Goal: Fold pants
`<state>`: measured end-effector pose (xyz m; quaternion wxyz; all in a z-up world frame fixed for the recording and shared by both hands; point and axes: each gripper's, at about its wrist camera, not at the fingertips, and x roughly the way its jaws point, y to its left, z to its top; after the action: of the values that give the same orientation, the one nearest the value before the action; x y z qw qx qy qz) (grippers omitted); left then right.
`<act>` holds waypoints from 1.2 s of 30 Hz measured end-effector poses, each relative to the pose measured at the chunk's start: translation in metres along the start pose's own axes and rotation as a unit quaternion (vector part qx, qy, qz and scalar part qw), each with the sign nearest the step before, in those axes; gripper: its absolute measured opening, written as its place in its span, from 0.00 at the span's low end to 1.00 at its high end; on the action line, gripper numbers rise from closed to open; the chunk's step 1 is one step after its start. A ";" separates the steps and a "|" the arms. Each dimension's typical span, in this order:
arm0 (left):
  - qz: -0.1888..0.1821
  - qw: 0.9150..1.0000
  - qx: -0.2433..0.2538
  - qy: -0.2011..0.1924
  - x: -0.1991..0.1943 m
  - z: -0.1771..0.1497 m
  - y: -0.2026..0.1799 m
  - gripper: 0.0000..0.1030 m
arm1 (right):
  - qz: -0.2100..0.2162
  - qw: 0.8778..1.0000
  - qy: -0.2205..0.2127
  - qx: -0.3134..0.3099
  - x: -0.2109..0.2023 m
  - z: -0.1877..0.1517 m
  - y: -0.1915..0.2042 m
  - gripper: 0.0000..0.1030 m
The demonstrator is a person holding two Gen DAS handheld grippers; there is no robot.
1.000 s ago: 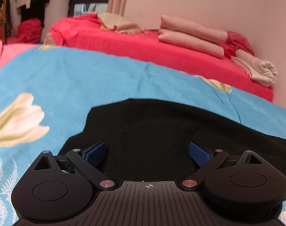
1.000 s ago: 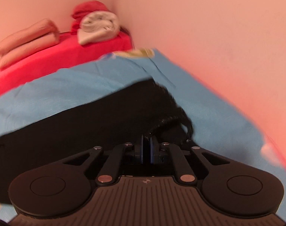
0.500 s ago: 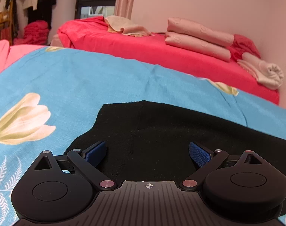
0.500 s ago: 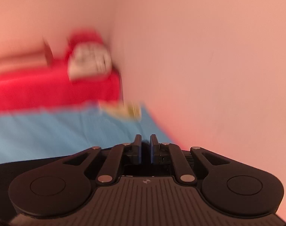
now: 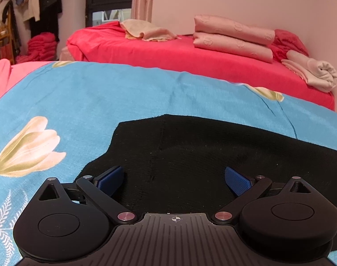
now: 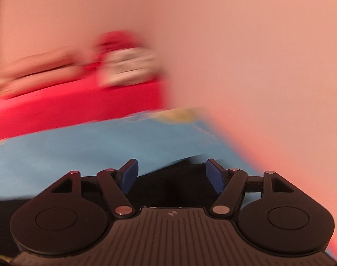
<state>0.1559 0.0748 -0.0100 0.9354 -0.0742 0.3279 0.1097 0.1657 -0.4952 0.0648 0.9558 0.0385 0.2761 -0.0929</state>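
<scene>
— Where a second ago the right gripper (image 6: 171, 171) was pressed together on the black pants (image 5: 212, 153), how does it stand?
— Its jaws are opening, blue pads (image 6: 130, 175) apart, nothing pinched; the pants' edge lies below the gap, on the blue floral sheet (image 5: 90, 97).
— And the left gripper (image 5: 175, 177)?
— Spread wide as before, hovering over the pants, gripping nothing.
— What does each view add?
— Left shows the pants flat on the sheet, the red bed (image 5: 168, 53) beyond with folded pink quilts (image 5: 232, 37). Right is blurred, mostly pink wall (image 6: 234, 44) beside the sheet.
</scene>
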 end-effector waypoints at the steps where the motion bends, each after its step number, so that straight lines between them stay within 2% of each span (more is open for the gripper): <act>1: -0.001 1.000 -0.001 0.000 0.000 0.000 0.000 1.00 | 0.060 0.998 0.015 -0.013 -0.009 -0.003 0.022 0.76; 2: -0.002 1.000 -0.002 0.000 0.000 0.000 0.001 1.00 | 0.138 0.989 0.030 -0.036 -0.022 -0.009 0.047 0.76; 3: -0.003 1.000 -0.003 0.000 -0.001 0.000 0.001 1.00 | 0.214 0.974 0.043 -0.066 -0.036 -0.017 0.074 0.77; 4: -0.003 1.000 -0.004 -0.001 -0.001 0.001 0.002 1.00 | 0.289 0.950 0.058 -0.104 -0.052 -0.027 0.102 0.78; 5: -0.003 1.000 -0.004 -0.001 -0.002 0.003 0.002 1.00 | 0.346 0.926 0.070 -0.137 -0.065 -0.037 0.130 0.78; 7: 0.000 1.000 -0.002 0.001 -0.009 0.006 0.001 1.00 | 0.423 0.879 0.100 -0.197 -0.085 -0.064 0.180 0.76; 8: -0.008 1.000 0.000 -0.004 -0.015 0.008 0.001 1.00 | 0.445 0.859 0.112 -0.226 -0.091 -0.077 0.204 0.74; 10: -0.030 0.999 0.002 -0.014 -0.024 0.014 -0.002 1.00 | 0.468 0.835 0.118 -0.264 -0.094 -0.095 0.239 0.74; 11: -0.040 0.999 0.002 -0.014 -0.025 0.017 -0.004 1.00 | 0.469 0.831 0.115 -0.277 -0.093 -0.100 0.253 0.74; 12: -0.047 0.999 0.002 -0.014 -0.023 0.020 -0.006 1.00 | 0.462 0.833 0.110 -0.285 -0.086 -0.100 0.264 0.74; 15: -0.037 0.999 0.011 -0.003 -0.003 0.019 -0.012 1.00 | 0.436 0.850 0.100 -0.281 -0.066 -0.097 0.280 0.74; 17: -0.016 1.000 0.014 0.017 0.016 0.010 -0.010 1.00 | 0.445 0.854 0.099 -0.251 -0.053 -0.093 0.279 0.75; 19: -0.022 1.000 0.002 0.007 0.014 0.012 -0.007 1.00 | 0.462 0.855 0.111 -0.205 -0.040 -0.093 0.277 0.79; 20: -0.013 1.000 0.001 0.002 0.012 0.012 -0.006 1.00 | 0.478 0.851 0.123 -0.181 -0.031 -0.092 0.276 0.80; 21: -0.008 1.000 0.003 0.011 0.015 0.011 -0.006 1.00 | 0.508 0.835 0.141 -0.157 -0.023 -0.093 0.275 0.80; 22: -0.008 1.000 0.005 0.013 0.016 0.010 -0.006 1.00 | 0.559 0.799 0.173 -0.139 -0.020 -0.095 0.278 0.82; 23: -0.009 1.000 0.004 0.011 0.014 0.011 -0.005 1.00 | 0.596 0.767 0.196 -0.134 -0.018 -0.097 0.281 0.89; 24: -0.009 1.000 0.003 0.011 0.014 0.010 -0.005 1.00 | 0.614 0.752 0.189 -0.144 -0.021 -0.097 0.282 0.89; 25: -0.009 1.000 0.003 0.010 0.014 0.010 -0.005 1.00 | 0.616 0.751 0.176 -0.157 -0.022 -0.096 0.282 0.89; 27: -0.009 1.000 0.004 0.010 0.014 0.010 -0.005 1.00 | 0.601 0.768 0.169 -0.139 -0.009 -0.088 0.282 0.87; 29: -0.008 1.000 0.004 0.009 0.014 0.010 -0.005 1.00 | 0.580 0.791 0.185 -0.063 0.008 -0.081 0.274 0.84; 30: -0.008 1.000 0.004 0.009 0.014 0.011 -0.006 1.00 | 0.580 0.790 0.198 -0.029 0.016 -0.082 0.271 0.85; 31: -0.009 1.000 0.004 0.009 0.014 0.011 -0.006 1.00 | 0.589 0.782 0.205 -0.014 0.018 -0.081 0.273 0.86; 32: -0.009 1.000 0.004 0.009 0.014 0.011 -0.006 1.00 | 0.611 0.761 0.214 -0.025 0.015 -0.081 0.279 0.86; 33: -0.009 1.000 0.004 0.009 0.014 0.010 -0.006 1.00 | 0.645 0.724 0.239 -0.048 0.011 -0.084 0.287 0.92; 34: -0.010 1.000 0.004 0.009 0.014 0.010 -0.006 1.00 | 0.661 0.704 0.248 -0.077 0.002 -0.089 0.293 0.94; 36: -0.009 1.000 0.005 0.009 0.014 0.011 -0.006 1.00 | 0.636 0.729 0.207 -0.146 -0.013 -0.092 0.301 0.92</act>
<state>0.1748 0.0737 -0.0102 0.9337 -0.0731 0.3362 0.0992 0.1669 -0.1871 0.0006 0.7045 0.0837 0.3884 0.5881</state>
